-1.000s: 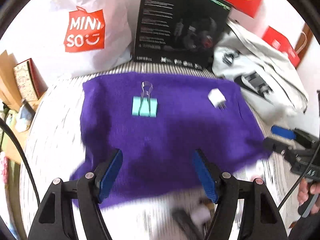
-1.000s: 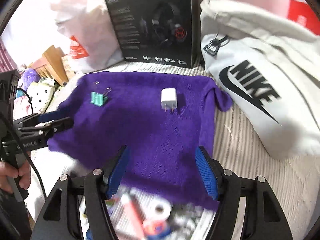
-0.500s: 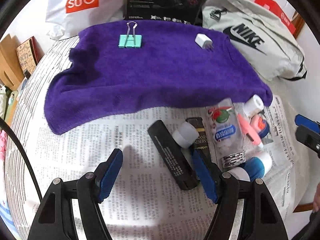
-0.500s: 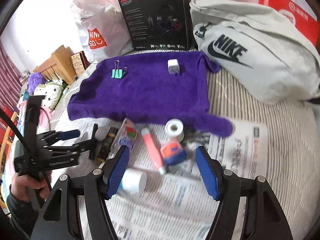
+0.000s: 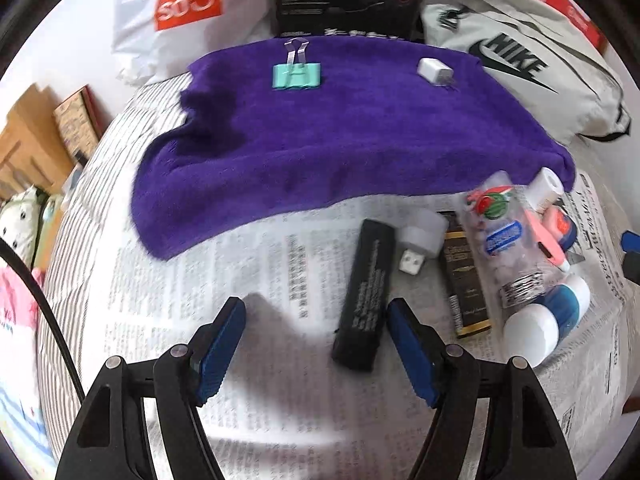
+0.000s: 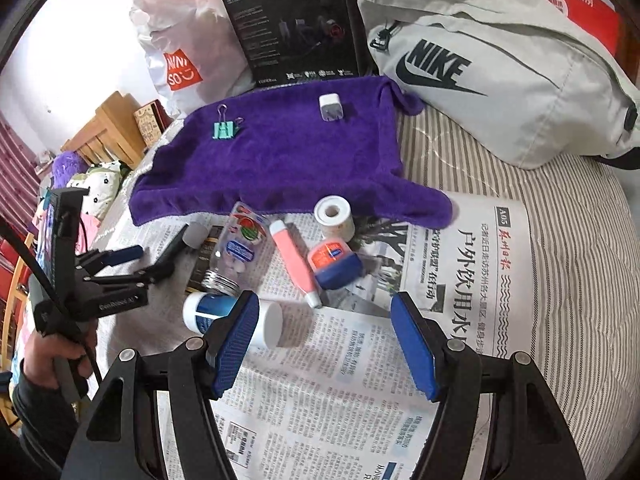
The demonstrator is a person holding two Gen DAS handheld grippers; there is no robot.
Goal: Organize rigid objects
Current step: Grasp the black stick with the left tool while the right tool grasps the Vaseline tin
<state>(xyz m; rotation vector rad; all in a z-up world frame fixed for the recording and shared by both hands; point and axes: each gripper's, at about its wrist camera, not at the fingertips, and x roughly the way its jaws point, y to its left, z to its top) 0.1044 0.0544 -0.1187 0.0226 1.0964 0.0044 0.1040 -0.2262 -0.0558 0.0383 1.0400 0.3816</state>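
Note:
A purple towel [image 5: 340, 128] [image 6: 280, 152] holds a teal binder clip [image 5: 296, 75] [image 6: 224, 130] and a white charger [image 5: 434, 70] [image 6: 331, 107]. On the newspaper [image 6: 340, 380] in front lie a black bar [image 5: 366, 292], a white USB plug [image 5: 422, 240], a dark box [image 5: 464, 280], a clear bottle [image 5: 500, 236] [image 6: 236, 248], a pink tube [image 6: 294, 260], a tape roll [image 6: 334, 216], a blue-orange jar [image 6: 334, 262] and a blue-white bottle [image 6: 232, 316]. My left gripper [image 5: 312, 344] is open just before the black bar. My right gripper [image 6: 324, 344] is open and empty beside the blue-white bottle.
A Miniso bag [image 5: 184, 12], a black headset box [image 6: 288, 28] and a grey Nike bag [image 6: 500, 76] stand behind the towel. Wooden furniture [image 6: 108, 132] and soft toys are at the left. The left gripper [image 6: 104, 276] shows in the right wrist view.
Both grippers have pulled back from over the towel to the newspaper. The pile of small objects has come into view. The left gripper has edged closer to the black bar.

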